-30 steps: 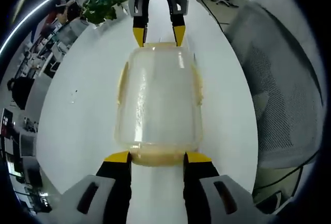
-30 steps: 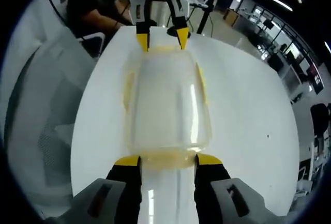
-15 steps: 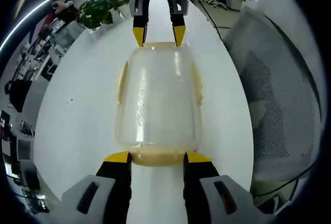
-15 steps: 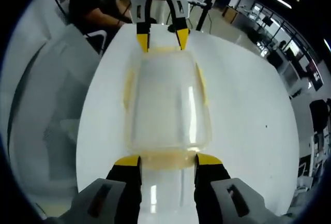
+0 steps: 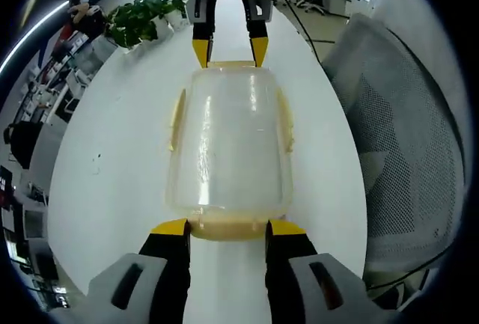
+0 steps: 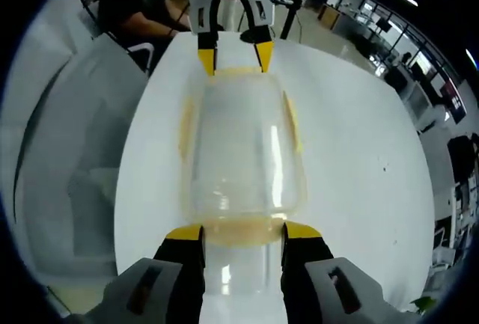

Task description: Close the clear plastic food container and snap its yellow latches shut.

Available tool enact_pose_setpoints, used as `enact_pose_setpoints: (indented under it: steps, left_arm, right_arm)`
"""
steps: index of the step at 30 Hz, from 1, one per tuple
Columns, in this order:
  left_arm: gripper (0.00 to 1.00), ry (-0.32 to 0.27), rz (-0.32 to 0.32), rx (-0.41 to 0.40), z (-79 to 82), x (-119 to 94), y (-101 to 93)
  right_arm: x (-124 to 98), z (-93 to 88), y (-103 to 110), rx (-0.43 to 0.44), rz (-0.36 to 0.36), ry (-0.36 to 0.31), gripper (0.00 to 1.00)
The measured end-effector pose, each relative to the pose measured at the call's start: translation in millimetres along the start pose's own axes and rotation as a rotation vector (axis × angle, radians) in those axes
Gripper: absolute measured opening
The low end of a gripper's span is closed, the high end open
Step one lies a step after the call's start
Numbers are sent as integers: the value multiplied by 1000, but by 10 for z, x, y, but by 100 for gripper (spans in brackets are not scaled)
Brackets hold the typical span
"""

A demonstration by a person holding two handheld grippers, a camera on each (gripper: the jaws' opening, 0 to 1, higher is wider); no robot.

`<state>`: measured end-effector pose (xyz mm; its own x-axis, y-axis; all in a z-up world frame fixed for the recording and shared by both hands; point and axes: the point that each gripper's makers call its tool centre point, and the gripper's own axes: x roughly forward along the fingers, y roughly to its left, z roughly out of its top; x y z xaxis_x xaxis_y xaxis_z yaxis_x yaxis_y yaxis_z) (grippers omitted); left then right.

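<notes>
Left gripper view: container [image 5: 228, 148] lies on white table [image 5: 112, 152], lid on. Left gripper [image 5: 228, 228] jaws apart at near-end latch [image 5: 228, 230], tips touching it. Right gripper [image 5: 228, 52] likewise apart at far latch [image 5: 230, 63]. Chair [image 5: 404, 137] beside table.

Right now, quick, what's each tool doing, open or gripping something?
Left tool: open, tips at the near end latch of the container.
Right tool: open, tips at the opposite end latch.
</notes>
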<state>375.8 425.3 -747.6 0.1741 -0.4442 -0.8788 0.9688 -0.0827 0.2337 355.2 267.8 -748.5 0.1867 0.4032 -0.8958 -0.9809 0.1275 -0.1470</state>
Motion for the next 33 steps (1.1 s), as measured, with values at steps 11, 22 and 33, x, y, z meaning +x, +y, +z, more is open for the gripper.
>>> enact_pose_setpoints:
  steps: [11, 22, 33]
  left_arm:
    - [37, -16, -16, -9, 199, 111, -33]
    - [37, -25, -34, -20, 362, 228, -67]
    - [38, -29, -58, -20, 513, 364, -88]
  right_arm:
    - [-62, -226, 8, 8, 16, 17, 38]
    - [-104, -428, 17, 15, 38, 28, 38]
    - [-150, -613, 49, 37, 55, 29, 38]
